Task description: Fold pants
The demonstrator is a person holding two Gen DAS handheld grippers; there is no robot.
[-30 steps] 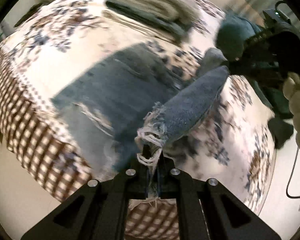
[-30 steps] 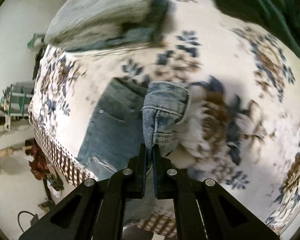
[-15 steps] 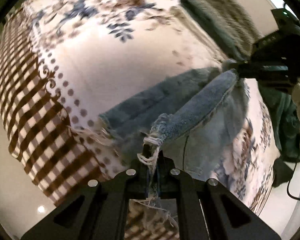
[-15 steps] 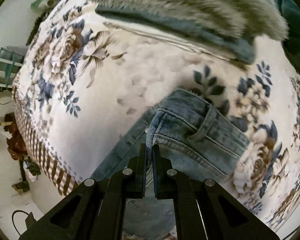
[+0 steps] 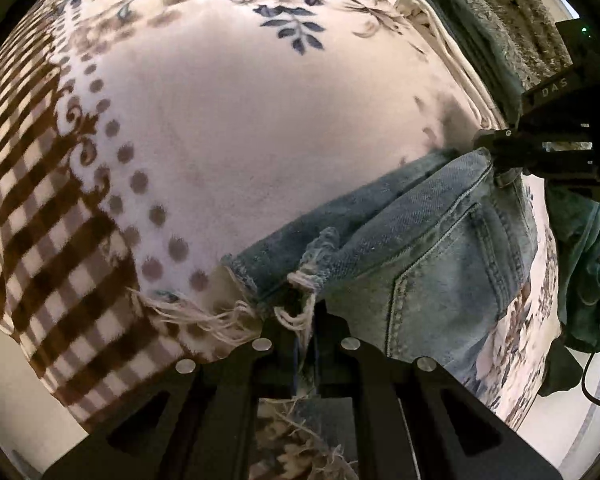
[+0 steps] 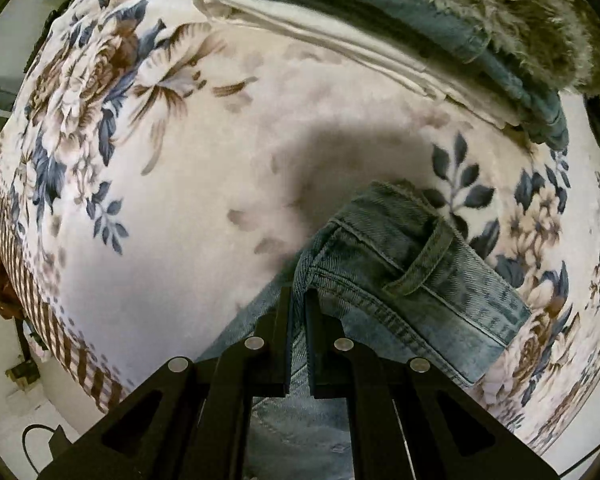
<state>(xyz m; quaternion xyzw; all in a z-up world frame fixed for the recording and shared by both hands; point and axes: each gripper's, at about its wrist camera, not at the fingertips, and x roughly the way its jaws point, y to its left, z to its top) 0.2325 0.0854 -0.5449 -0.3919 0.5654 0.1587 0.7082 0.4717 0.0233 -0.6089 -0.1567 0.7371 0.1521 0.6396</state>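
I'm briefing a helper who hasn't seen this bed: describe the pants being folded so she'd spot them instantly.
On the cream floral plush blanket, look nearer than the stacked folded clothes. The faded blue denim pants lie there, both grippers pinching them; only they have a belt-loop waistband and frayed white hem.

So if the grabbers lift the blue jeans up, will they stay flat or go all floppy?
Probably floppy: the faded blue denim jeans already sag between the left gripper and the right gripper. Likely not slippery, since both are clamped on thick seams. The frayed white hem threads might snag.
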